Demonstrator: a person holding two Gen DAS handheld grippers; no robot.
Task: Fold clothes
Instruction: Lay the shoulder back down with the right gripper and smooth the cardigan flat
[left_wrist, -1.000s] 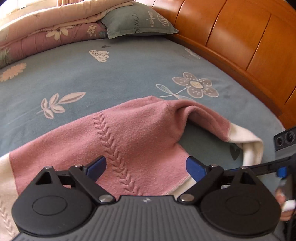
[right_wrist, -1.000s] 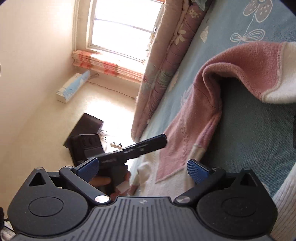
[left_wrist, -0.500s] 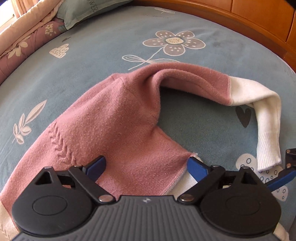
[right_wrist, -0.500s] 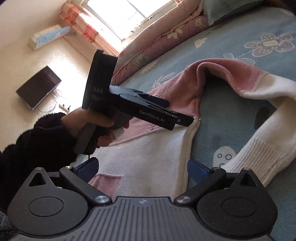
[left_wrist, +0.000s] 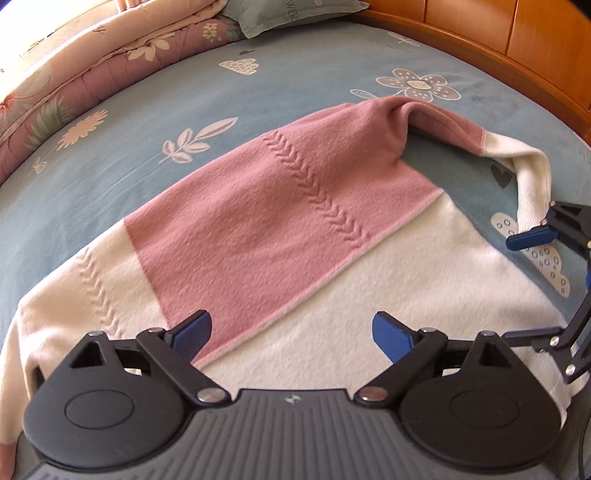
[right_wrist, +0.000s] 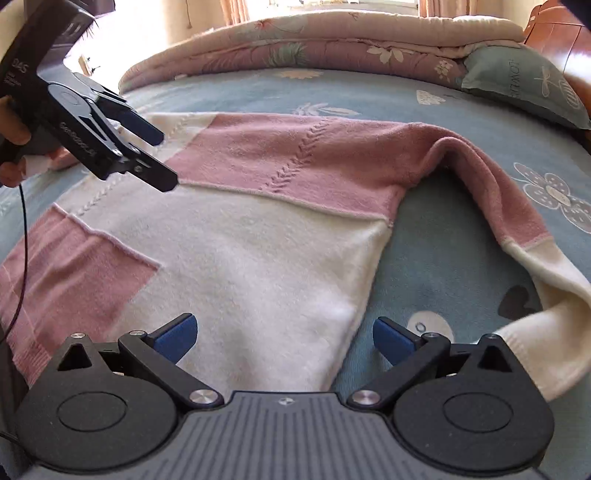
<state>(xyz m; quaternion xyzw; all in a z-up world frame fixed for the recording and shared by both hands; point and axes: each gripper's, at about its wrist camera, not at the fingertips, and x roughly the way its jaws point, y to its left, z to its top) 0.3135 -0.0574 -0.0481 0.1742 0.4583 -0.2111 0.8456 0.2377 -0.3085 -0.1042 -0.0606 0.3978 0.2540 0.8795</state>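
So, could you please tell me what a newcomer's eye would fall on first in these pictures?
The pink and white sweater spread flat across the blue floral bedsheet fills both views, its sleeve arcing out to the side. Both the left gripper and the right gripper hang open above it, empty. A rolled floral quilt and a green pillow lie along the far edge.

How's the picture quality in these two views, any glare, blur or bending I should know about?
Left wrist view: sharp, fisheye curves the wooden bed frame; sunlight washes out the folded floral quilt at top left. Right wrist view: the window area behind the quilt is blown out, the white sleeve cuff of the pink and white knit sweater looks slightly smeared, otherwise clear.
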